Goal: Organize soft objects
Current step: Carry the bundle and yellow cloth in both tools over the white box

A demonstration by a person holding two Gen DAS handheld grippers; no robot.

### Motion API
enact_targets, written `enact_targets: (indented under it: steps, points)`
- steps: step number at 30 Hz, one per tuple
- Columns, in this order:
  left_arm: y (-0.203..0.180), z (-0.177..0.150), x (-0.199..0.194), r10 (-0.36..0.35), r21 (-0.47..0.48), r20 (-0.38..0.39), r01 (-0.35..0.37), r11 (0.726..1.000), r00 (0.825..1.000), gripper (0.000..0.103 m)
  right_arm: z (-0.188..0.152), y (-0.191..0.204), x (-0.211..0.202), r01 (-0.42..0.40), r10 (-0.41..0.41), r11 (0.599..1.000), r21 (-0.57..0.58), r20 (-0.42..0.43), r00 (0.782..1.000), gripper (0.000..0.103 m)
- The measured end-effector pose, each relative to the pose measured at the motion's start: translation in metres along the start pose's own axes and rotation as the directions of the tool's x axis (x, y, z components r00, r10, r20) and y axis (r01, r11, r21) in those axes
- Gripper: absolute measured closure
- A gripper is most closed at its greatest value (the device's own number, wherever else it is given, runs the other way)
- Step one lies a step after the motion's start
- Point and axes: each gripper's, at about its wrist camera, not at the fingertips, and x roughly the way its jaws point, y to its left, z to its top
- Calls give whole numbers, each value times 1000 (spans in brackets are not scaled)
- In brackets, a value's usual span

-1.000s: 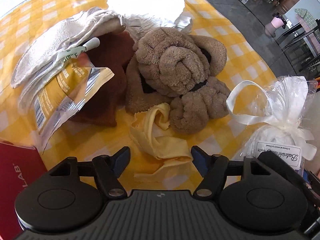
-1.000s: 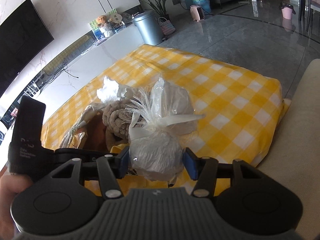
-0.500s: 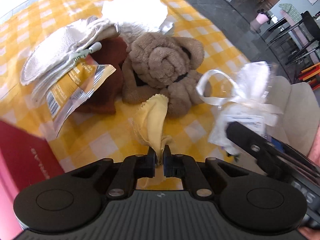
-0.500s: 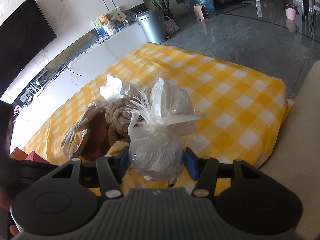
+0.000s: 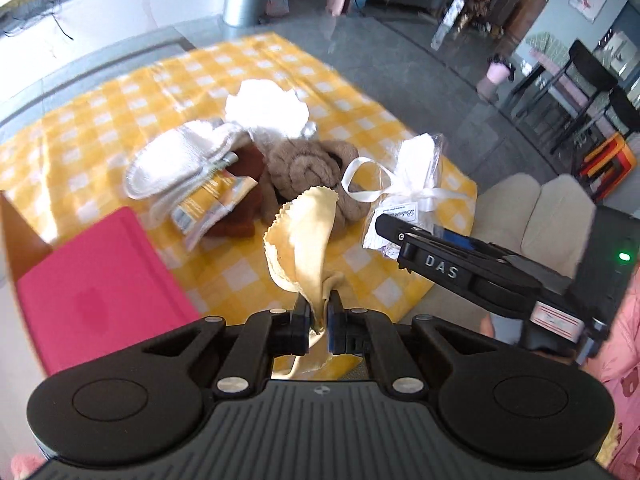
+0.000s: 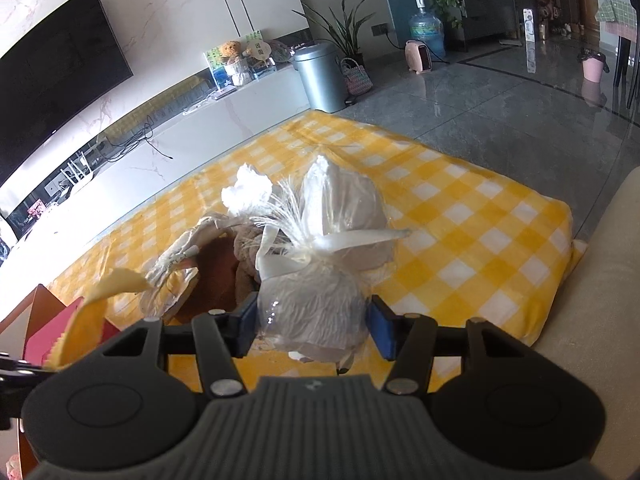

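Your left gripper was pinched on the pale yellow cloth with zigzag edges, which hung clear above the yellow-and-white checked tablecloth. Your right gripper clasped the clear plastic bag of white filling tied with a white ribbon, both blue pads against its sides.

Only the left wrist view showed the pile whole — the rolled tan plush towel, the dark brown cloth, the white quilted mitt, the yellow foil packet — plus the flat pink box beside it. From the right wrist, the bag hid most of that pile, and just a corner of the yellow cloth poked in at the left edge. The bag's label was too small to read.
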Motion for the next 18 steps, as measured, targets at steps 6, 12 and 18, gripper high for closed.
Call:
enact_targets:
  steps: [6, 12, 18]
  points:
    - [31, -36, -66, 60, -61, 161, -51, 997, 985, 94, 1, 22, -21, -89, 91, 995, -45, 55, 994, 47]
    - [88, -75, -113, 152, -224, 270, -92, 970, 951, 94, -2, 60, -52, -263, 275, 957, -120, 103, 956, 47]
    - [137, -120, -146, 276, -394, 344, -129, 910, 898, 94, -12, 116, -74, -471, 490, 854, -222, 39, 871, 47]
